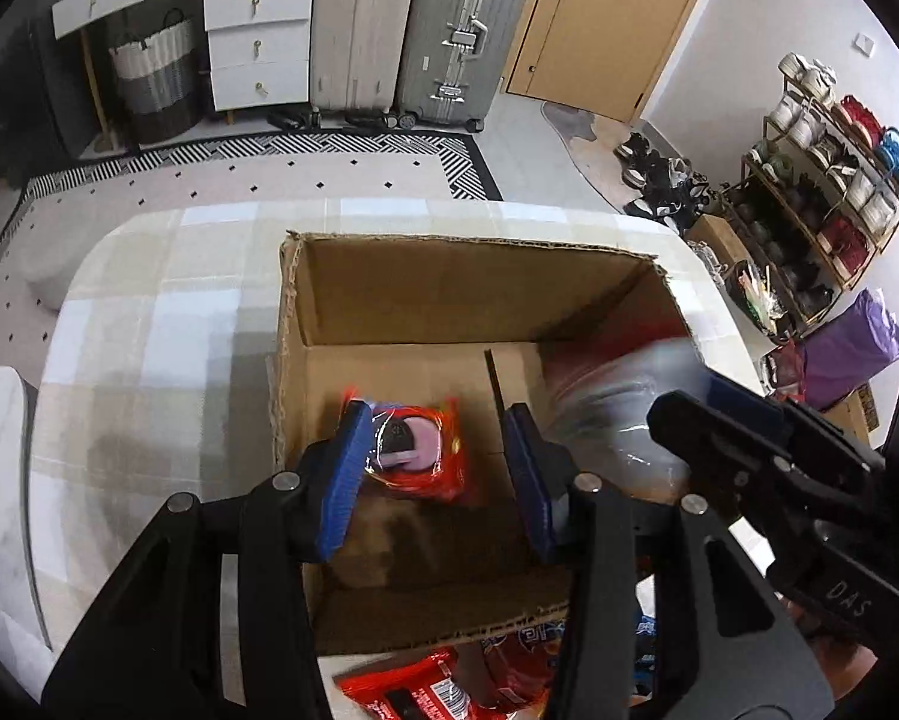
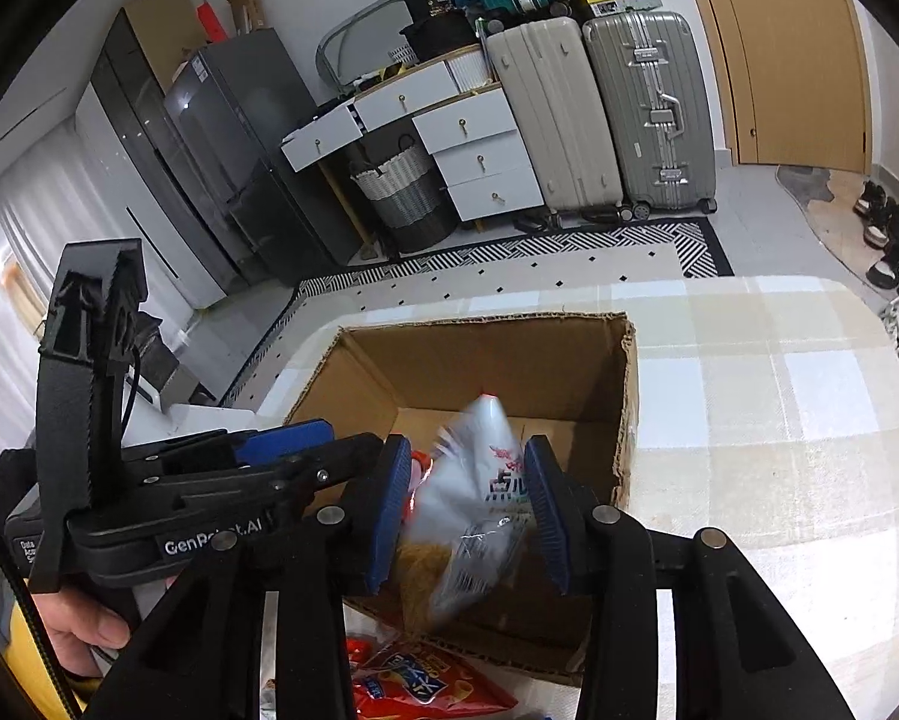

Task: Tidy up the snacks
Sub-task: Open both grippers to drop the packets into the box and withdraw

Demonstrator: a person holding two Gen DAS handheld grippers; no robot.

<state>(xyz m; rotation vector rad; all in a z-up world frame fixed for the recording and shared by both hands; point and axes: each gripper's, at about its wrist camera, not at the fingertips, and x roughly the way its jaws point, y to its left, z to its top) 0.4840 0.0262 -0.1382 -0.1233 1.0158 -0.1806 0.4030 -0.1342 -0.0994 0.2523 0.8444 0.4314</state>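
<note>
Nearest the right wrist lens, the right gripper (image 2: 464, 504) has its blue pads spread apart, and a white snack bag (image 2: 479, 498) with red print and a clear panel showing yellowish contents sits blurred between them, over the near wall of the cardboard box (image 2: 626, 396); whether either pad touches it cannot be told. The left gripper (image 1: 440, 471) is also parted, and a red packet (image 1: 419, 450) with a pink round on it lies on the box floor, just beside the left pad. Only the left view shows that packet; the white bag appears there as a blur at the box's right. More red snack bags (image 2: 413, 681) lie on the checked tablecloth (image 2: 779, 420) before the box.
</note>
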